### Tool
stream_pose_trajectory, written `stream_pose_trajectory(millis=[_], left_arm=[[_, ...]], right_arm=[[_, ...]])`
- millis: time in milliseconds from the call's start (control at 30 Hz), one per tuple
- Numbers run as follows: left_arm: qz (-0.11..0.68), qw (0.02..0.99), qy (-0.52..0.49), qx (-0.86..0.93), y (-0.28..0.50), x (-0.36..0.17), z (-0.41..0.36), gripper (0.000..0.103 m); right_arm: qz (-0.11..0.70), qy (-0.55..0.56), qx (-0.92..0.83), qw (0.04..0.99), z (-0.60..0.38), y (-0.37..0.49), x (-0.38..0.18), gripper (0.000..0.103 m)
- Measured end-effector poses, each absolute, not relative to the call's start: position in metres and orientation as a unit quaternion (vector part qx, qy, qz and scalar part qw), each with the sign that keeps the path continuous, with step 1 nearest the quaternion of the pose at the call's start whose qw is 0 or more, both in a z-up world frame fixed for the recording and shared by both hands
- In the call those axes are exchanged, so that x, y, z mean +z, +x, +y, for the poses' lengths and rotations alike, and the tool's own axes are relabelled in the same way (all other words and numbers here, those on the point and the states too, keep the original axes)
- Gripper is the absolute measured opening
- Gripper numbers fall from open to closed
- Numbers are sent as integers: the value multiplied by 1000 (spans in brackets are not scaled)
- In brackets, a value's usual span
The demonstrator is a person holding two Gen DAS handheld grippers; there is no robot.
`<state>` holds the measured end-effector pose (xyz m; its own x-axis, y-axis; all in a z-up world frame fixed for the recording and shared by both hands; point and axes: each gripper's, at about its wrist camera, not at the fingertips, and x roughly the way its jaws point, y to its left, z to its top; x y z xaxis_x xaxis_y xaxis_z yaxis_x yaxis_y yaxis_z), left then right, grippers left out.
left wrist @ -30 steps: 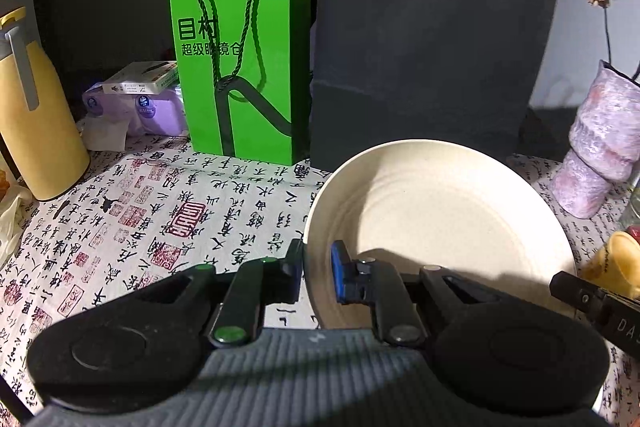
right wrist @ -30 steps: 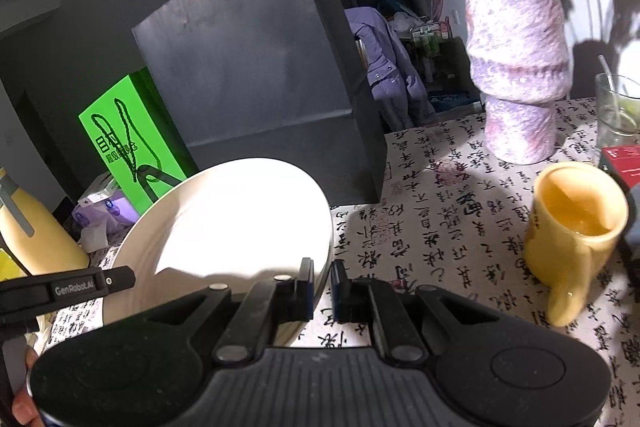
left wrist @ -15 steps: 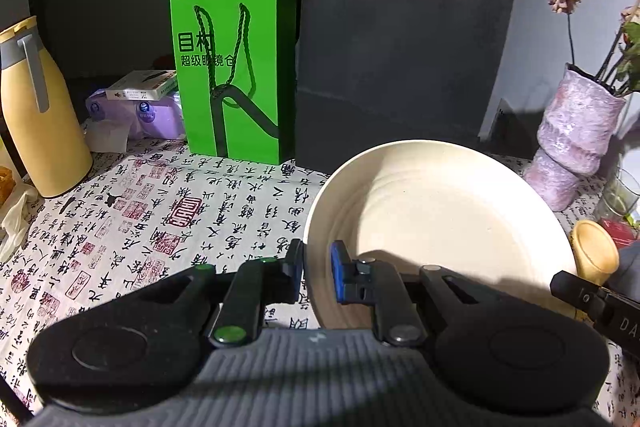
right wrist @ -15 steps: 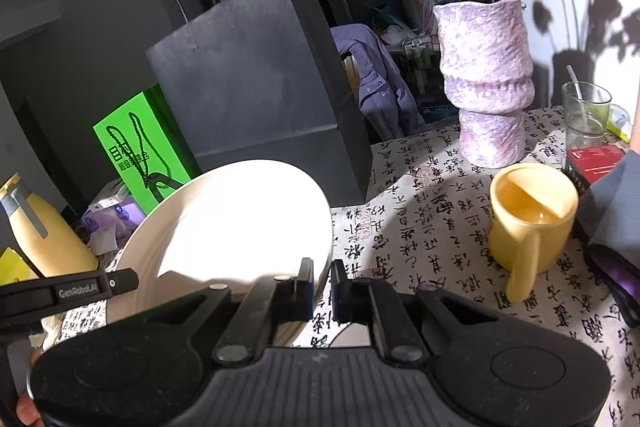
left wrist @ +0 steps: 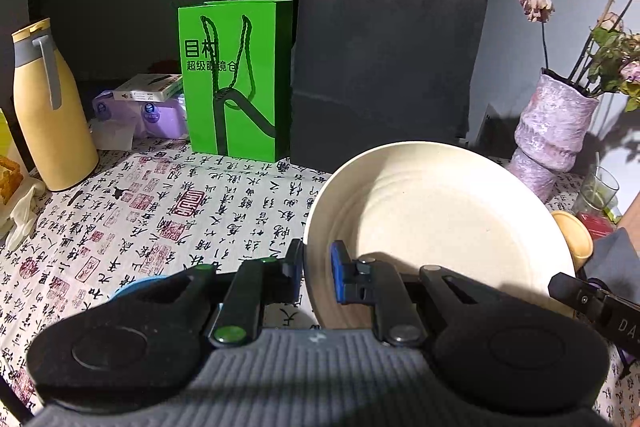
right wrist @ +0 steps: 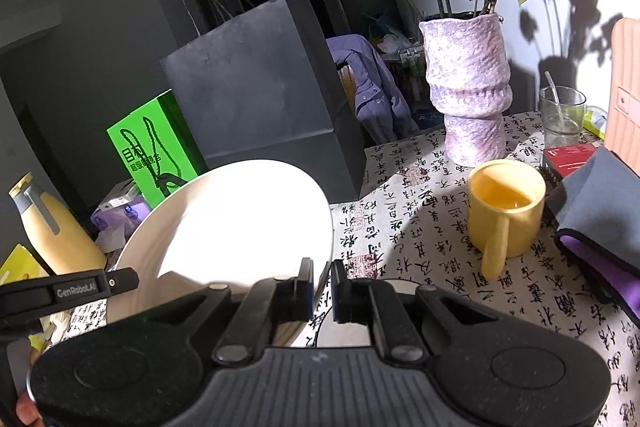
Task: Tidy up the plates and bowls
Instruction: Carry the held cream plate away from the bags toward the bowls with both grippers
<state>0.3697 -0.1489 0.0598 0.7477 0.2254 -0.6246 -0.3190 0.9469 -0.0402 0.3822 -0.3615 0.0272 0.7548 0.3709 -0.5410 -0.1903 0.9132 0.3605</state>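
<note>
A cream plate (left wrist: 432,219) hangs tilted above the patterned tablecloth (left wrist: 160,211), held from both sides. My left gripper (left wrist: 316,267) is shut on the plate's left rim, one blue pad inside and one finger outside. The same plate (right wrist: 240,223) shows sunlit in the right wrist view, where my right gripper (right wrist: 322,287) is shut on its right rim. A blue-rimmed dish (left wrist: 132,285) peeks out under the left gripper. Another round dish (right wrist: 348,331) lies partly hidden under the right one.
At the back stand a green paper bag (left wrist: 236,83) and a dark grey bag (left wrist: 384,67). A yellow flask (left wrist: 48,115) is at the left. A purple vase (right wrist: 464,87), yellow mug (right wrist: 504,207), glass (right wrist: 560,115) and grey pouch (right wrist: 600,203) fill the right.
Both grippers have drawn back and risen together with the plate still clamped between them. The bags, flask and vase look smaller and farther, and more of the table shows.
</note>
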Motion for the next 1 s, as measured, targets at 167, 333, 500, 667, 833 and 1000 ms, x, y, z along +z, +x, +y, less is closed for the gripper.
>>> stream_pose_trajectory(millis=[167,333,500,667,833,1000], left_arm=[[320,934,-73,142,355,63,-153,15],[315,936,-75,137,341,67,-157,15],[311,938,-74,135,328,69,-162,15],[306,940,-77,131,315,71,-165,15],[300,942,-82,126,303,73,-167,15],[293,944,-86,122,289,74,-169,15]], right_arm=[[312,145,149,927,-366,366,30,8],[308,144,146,929,-370,351,34,8],[305,143,143,931,-374,337,36,8],[302,142,143,932,-377,324,36,8],[299,141,141,933,-379,310,37,8],[294,137,140,936,-379,295,38,8]])
